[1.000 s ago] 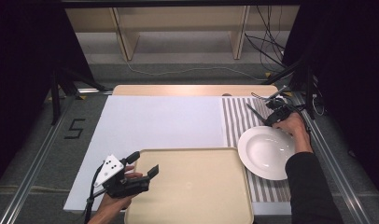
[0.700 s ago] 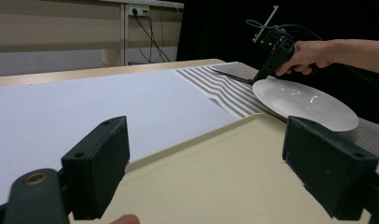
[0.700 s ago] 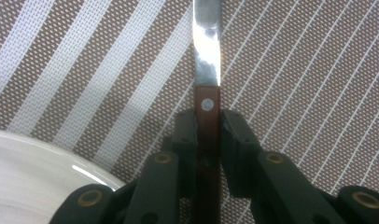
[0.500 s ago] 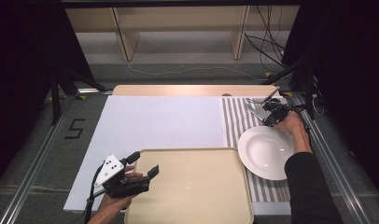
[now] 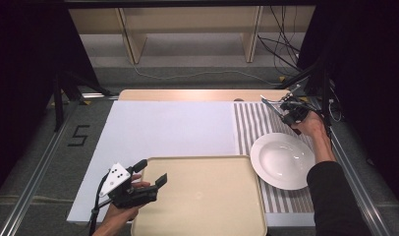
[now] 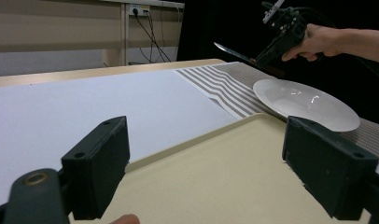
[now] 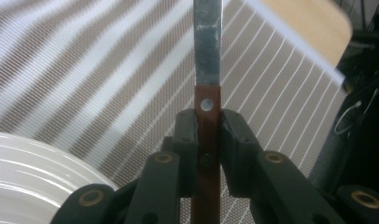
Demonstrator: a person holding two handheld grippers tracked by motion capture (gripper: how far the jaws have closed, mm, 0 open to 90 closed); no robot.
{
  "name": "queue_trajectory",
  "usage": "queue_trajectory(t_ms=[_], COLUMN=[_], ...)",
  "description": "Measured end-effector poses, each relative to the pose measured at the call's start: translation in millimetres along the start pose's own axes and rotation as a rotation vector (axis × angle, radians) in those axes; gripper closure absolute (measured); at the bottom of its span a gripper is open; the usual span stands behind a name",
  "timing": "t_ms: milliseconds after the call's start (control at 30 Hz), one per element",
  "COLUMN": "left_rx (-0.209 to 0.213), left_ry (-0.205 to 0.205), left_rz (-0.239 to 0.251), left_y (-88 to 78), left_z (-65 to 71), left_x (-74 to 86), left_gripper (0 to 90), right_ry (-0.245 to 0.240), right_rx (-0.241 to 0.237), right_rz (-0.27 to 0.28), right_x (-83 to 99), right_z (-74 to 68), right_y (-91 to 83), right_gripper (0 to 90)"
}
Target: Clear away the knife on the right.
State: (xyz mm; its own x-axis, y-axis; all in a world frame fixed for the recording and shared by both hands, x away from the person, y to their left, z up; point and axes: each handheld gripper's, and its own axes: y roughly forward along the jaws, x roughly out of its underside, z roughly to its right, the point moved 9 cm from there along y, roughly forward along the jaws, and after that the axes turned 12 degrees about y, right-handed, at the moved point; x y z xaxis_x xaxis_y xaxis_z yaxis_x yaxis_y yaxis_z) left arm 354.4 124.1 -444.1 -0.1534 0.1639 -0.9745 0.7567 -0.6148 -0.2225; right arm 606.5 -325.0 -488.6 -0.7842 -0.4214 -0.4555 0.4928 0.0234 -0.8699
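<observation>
A knife with a brown wooden handle [image 7: 207, 135] and a steel blade [image 7: 208, 42] is clamped in my right gripper [image 7: 207, 126], which is shut on the handle. The knife [image 5: 270, 104] hangs above the far end of the striped mat [image 5: 251, 123], beyond the white plate [image 5: 281, 160]. In the left gripper view the knife [image 6: 234, 52] points left from the right gripper [image 6: 276, 44]. My left gripper [image 5: 151, 172] stands open over the left edge of the beige tray [image 5: 202, 196], nothing between its jaws [image 6: 206, 140].
A white sheet [image 5: 173, 128] covers the middle of the table, with a wooden strip [image 5: 187, 94] behind it. The plate [image 6: 304, 100] lies on the mat just right of the tray [image 6: 215, 172]. Cables [image 5: 286, 54] hang at the back right.
My right hand has risen a little with the knife, above the mat's far end. The left hand has stayed put.
</observation>
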Motion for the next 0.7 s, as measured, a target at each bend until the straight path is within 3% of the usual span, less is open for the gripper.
queue_trajectory(t_ms=[200,333,500,700], left_rx=[0.003,0.002,-0.002,-0.005], left_ry=[0.006,0.008,0.003,0.005], left_rz=[0.002,0.003,0.002,0.003], left_y=[0.4,-0.2,0.4,0.1], left_z=[1.7,1.7,0.5,0.4], left_x=[-0.7,-1.2,-0.8,-1.1], left_gripper=[14.6,14.6,14.6,14.6], right_ry=[-0.011,-0.028,-0.025,-0.078], right_rx=[-0.025,-0.024,-0.068,-0.097], right_rz=[0.099,0.136,0.203,0.259], right_x=[-10.6,-8.4,-2.0,10.6], right_z=[-18.3,-35.1,-61.2,-93.0], right_y=[-33.8,-50.9,-71.8,-93.8], right_gripper=[77.9,77.8,77.8,77.8])
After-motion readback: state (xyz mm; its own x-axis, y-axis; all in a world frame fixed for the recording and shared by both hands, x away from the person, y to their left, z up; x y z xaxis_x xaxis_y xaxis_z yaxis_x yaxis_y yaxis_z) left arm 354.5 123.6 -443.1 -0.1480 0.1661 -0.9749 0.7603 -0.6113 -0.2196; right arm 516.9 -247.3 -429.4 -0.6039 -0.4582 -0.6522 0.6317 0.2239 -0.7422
